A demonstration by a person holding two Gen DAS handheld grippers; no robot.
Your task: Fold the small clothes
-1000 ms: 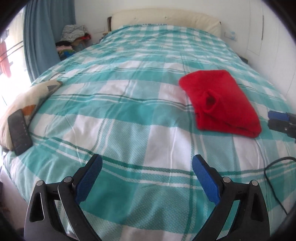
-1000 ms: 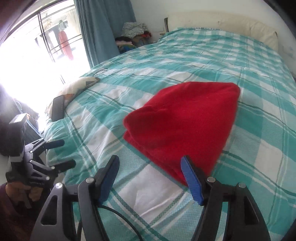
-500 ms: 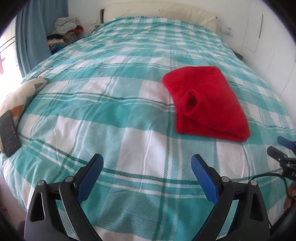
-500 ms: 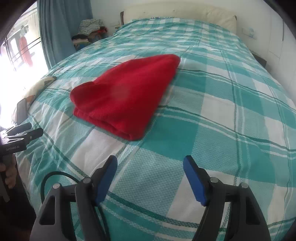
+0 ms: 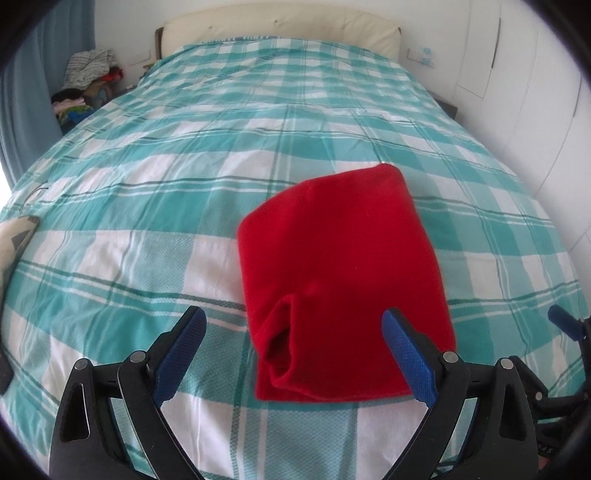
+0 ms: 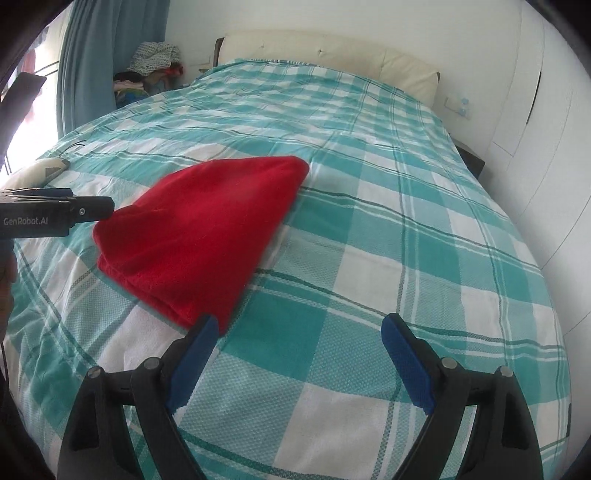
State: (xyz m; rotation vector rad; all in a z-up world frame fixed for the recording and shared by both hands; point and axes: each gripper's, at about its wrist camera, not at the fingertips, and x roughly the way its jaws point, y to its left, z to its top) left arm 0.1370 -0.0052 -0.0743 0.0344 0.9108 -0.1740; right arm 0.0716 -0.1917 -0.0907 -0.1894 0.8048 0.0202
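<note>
We have a folded red garment (image 5: 343,273) lying flat on the bed (image 5: 155,192), on the teal-and-white checked cover, roughly mid-bed and toward the near edge. A rolled opening shows at its near-left end in the left wrist view.

Our left gripper (image 5: 295,354) hovers just above the garment's near end. Jaws are spread wide, the blue pads (image 5: 181,354) stand either side of the fabric with clear gaps, nothing clamped. Released.

Our right gripper (image 6: 299,365) sits off to the garment's right side, over bare cover. Its jaws are opening, nothing between them; the left pad (image 6: 192,358) overlaps the garment's near corner in the picture, and we cannot tell if it touches. Also released.

From the right wrist view, the left gripper (image 6: 59,206) comes in from the left edge, its tip near the garment's left end.

Background: cream headboard (image 5: 280,26) at the far end, a clothes pile (image 5: 86,81) in the far-left corner beside a blue curtain (image 6: 96,62), a patterned pillow (image 5: 14,240) at the bed's left edge.
</note>
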